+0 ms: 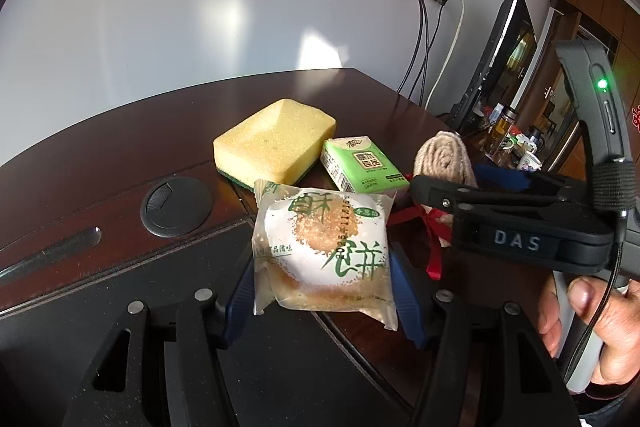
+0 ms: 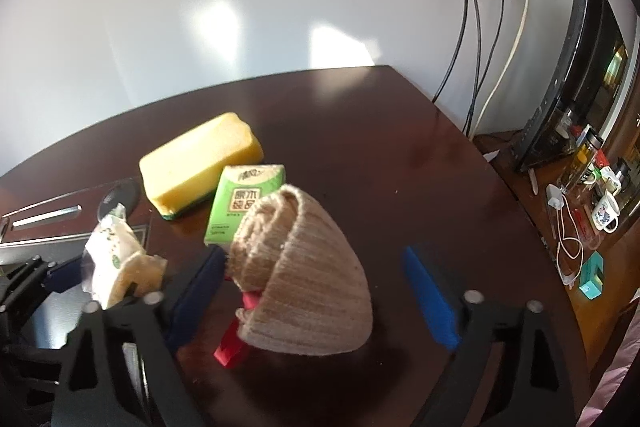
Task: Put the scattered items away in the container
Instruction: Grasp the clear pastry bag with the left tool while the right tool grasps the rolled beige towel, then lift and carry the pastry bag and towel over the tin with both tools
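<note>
pastry packet [image 1: 324, 247] (wrapped) gripped by left fingers [image 1: 404, 301] | knit roll [image 2: 304, 279] between parted right fingers [image 2: 430, 297]

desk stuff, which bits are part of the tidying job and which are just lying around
Job items: wrapped pastry, yellow sponge, green tissue pack, beige knitted roll.

Lying about: monitor, wall cables, mugs and bottles, white charger.

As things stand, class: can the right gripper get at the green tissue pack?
Probably not directly. The knitted roll sits between the right gripper's open fingers, right in front of the tissue pack. The roll would need lifting away first, or the gripper must come round it.
</note>
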`<state>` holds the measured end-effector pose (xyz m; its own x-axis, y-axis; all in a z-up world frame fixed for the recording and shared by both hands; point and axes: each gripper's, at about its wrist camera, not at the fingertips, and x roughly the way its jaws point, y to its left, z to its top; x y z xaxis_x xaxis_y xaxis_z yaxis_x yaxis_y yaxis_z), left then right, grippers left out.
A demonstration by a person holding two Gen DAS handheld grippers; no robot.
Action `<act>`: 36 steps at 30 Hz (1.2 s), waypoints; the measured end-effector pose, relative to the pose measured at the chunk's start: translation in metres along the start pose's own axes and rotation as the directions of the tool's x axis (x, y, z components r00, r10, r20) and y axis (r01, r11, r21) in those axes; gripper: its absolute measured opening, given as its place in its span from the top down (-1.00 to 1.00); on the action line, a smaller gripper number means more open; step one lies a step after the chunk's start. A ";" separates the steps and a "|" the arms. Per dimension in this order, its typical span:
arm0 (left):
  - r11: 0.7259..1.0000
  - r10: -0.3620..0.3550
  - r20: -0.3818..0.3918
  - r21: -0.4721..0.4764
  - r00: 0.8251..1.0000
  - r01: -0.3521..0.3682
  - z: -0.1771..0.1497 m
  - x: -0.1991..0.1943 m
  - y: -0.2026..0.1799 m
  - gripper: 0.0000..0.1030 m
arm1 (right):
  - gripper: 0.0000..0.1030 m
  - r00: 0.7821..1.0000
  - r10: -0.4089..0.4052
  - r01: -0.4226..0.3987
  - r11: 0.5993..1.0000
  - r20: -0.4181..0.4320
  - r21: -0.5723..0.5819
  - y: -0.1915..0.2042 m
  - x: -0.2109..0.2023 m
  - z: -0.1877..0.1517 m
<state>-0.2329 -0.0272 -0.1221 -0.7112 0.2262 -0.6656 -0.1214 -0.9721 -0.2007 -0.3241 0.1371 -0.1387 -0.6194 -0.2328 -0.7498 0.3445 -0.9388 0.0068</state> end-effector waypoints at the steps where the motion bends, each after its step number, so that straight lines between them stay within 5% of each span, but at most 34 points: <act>1: 1.000 0.000 0.000 -0.004 1.000 0.000 0.000 0.001 0.001 -0.23 | -0.22 1.000 0.021 -0.021 1.000 -0.011 0.008 -0.001 0.002 -0.001; 8: 1.000 0.004 0.015 -0.014 1.000 -0.004 0.000 -0.003 0.003 -0.23 | -0.03 0.999 0.047 -0.047 0.998 0.003 0.032 -0.005 -0.008 -0.006; 21: 0.999 0.034 0.119 0.000 0.992 -0.034 0.001 -0.028 -0.005 -0.23 | 0.00 0.994 0.070 -0.073 0.996 0.085 0.043 -0.007 -0.066 -0.030; 36: 0.999 -0.007 0.227 -0.031 0.974 0.014 -0.029 -0.165 -0.010 -0.23 | 0.00 0.970 0.188 -0.193 0.981 0.151 0.016 0.026 -0.128 -0.059</act>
<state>-0.0944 -0.0534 -0.0315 -0.8488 0.2129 -0.4839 -0.1100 -0.9664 -0.2321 -0.1942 0.1572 -0.0810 -0.6431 -0.4408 -0.6262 0.4457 -0.8804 0.1620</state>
